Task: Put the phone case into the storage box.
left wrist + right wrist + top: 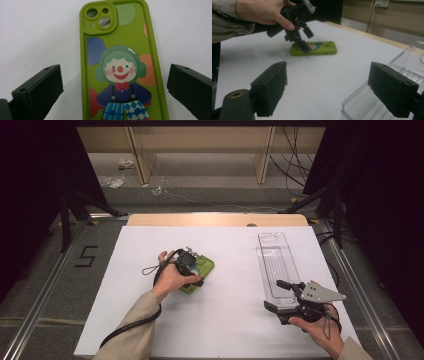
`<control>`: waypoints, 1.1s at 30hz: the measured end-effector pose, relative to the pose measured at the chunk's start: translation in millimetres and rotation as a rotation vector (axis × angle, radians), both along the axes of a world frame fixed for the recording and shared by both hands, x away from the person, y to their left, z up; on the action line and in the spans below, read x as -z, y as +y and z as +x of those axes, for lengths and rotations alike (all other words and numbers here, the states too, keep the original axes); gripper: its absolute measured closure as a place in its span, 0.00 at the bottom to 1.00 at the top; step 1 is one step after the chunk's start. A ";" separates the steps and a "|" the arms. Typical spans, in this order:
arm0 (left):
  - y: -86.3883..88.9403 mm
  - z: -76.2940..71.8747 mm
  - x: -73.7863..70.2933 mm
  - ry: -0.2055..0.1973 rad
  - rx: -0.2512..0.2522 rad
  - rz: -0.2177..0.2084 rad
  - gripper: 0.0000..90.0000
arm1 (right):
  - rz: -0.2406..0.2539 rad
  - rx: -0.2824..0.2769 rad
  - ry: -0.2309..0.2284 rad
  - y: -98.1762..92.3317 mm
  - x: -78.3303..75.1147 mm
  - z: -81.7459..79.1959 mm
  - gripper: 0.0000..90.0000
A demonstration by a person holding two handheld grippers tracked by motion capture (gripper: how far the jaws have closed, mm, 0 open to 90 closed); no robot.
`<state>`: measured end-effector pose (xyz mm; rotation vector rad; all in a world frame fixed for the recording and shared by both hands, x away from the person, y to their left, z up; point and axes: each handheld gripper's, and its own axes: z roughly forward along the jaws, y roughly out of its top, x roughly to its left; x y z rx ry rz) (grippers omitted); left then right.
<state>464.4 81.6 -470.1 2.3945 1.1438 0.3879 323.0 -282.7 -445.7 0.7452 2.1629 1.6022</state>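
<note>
Phone case (122, 65), flat, printed back up, camera end away from left gripper (113, 87)

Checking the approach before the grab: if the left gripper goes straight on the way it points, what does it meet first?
Probably the green phone case, lying flat between the open jaws of the left gripper, with the white table under it.

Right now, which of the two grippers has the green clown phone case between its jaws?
The left gripper: it hangs over the green clown phone case, open jaws either side of it. The right gripper sits open at the near end of the clear plastic tray.
</note>
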 end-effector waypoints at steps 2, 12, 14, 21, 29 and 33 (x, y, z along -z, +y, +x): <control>-0.9 1.3 0.5 0.013 0.001 0.023 0.00 | 0.001 0.001 -0.001 0.0 -0.1 -0.1 0.19; -3.1 6.1 -0.3 0.066 0.012 0.064 0.00 | 0.001 -0.001 0.000 -0.3 -0.2 -0.1 0.19; -3.7 6.6 -0.1 0.067 0.010 0.056 0.00 | 0.001 0.000 0.000 -0.4 -0.2 -0.1 0.18; -4.5 8.2 1.9 0.087 0.008 0.068 0.00 | 0.000 -0.002 0.000 0.2 -0.1 -0.3 0.19; -5.6 11.0 2.8 0.122 0.002 0.078 0.01 | 0.000 -0.002 0.000 0.1 -0.1 -0.2 0.19; -5.1 12.4 4.7 0.143 -0.004 0.075 0.02 | 0.001 -0.003 0.001 0.1 -0.1 -0.2 0.19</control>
